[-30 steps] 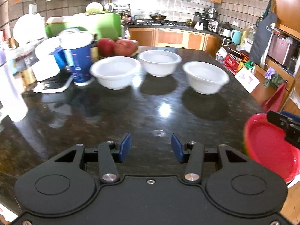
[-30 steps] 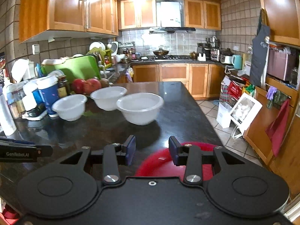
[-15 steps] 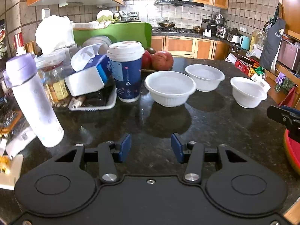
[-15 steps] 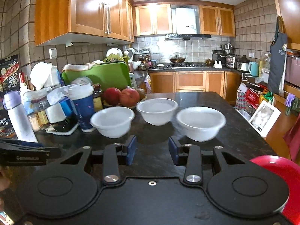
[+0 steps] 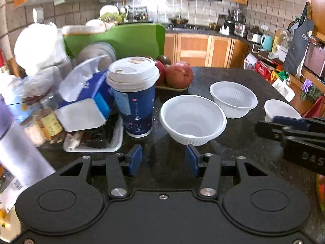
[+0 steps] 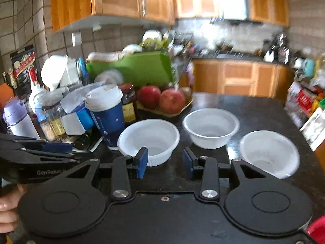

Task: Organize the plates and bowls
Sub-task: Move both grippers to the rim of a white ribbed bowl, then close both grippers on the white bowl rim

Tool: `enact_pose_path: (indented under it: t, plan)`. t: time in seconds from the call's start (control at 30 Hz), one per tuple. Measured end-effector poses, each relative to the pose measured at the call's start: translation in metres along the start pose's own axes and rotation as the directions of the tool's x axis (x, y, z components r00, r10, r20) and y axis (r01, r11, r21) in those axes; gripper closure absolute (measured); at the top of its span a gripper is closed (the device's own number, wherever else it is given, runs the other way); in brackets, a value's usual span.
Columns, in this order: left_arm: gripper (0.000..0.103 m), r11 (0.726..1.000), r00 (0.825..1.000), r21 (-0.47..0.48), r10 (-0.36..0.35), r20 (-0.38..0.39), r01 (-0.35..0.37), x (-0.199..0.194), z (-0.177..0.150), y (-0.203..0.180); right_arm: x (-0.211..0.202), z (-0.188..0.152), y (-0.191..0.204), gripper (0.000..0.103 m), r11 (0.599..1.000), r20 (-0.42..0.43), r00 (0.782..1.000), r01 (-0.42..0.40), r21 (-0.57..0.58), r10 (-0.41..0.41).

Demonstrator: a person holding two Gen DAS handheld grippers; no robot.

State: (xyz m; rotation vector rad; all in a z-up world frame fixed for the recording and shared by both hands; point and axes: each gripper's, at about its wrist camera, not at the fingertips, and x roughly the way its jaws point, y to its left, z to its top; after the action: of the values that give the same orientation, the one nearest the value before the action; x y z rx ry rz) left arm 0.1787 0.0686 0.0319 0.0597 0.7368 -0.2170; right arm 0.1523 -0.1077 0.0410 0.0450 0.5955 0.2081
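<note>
Three white plastic bowls are found on the dark speckled stone surface [image 5: 223,77], all upright and empty, none touching another. The blue paper cup with a white lid [image 5: 134,95] is taken as the landmark. The nearest bowl [image 5: 193,120] stands just beside the cup, to its right. The middle bowl [image 5: 233,98] stands further right of the cup and further back. The third bowl [image 5: 281,109] stands well to the right of the cup and is partly hidden in the left wrist view by the black body of the other tool.

A sliver of a red plate [image 6: 316,229] is seen at the lower right edge of the right wrist view, well apart from the cup. Its full outline cannot be made out.

Behind the cup, red apples on a yellow tray [image 5: 178,75] are noted. To the left of the cup, a blue tissue box [image 5: 85,99] lies tilted over a white tray.

The left gripper [image 5: 163,159] is held over bare surface, in front of the cup and the nearest bowl; its jaws stand apart with nothing between them. The right gripper [image 6: 165,160] is held in front of the nearest bowl; its jaws stand apart and grip nothing.
</note>
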Motion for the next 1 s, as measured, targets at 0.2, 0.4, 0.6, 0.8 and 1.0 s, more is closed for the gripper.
enact_pose_path:
  t: [0.2, 0.4, 0.6, 0.8, 1.0]
  plan:
    - [0.048, 1.000, 0.999, -0.006, 0.011, -0.051, -0.011, 0.028, 0.015, -0.003, 0.056, 0.023, -0.026, 0.065, 0.994, -0.146, 0.986, -0.067, 0.086, 0.079]
    - [0.048, 1.000, 0.998, -0.011, 0.013, -0.057, -0.014, 0.046, 0.028, -0.011, 0.091, 0.032, -0.038, 0.065, 0.987, -0.212, 0.969, -0.105, 0.118, 0.128]
    - [0.048, 0.999, 0.997, -0.023, 0.024, -0.071, -0.026, 0.060, 0.033, -0.016, 0.103, 0.036, -0.044, 0.066, 0.987, -0.227, 0.964, -0.119, 0.109, 0.141]
    - [0.048, 1.000, 0.994, -0.017, 0.023, -0.108, -0.025, 0.079, 0.035, -0.020, 0.116, 0.036, -0.045, 0.068, 0.989, -0.256, 0.956, -0.124, 0.083, 0.141]
    - [0.048, 0.999, 0.992, -0.004, 0.034, -0.122, -0.035, 0.092, 0.039, -0.021, 0.135, 0.037, -0.044, 0.071, 0.991, -0.279, 0.952, -0.112, 0.069, 0.127]
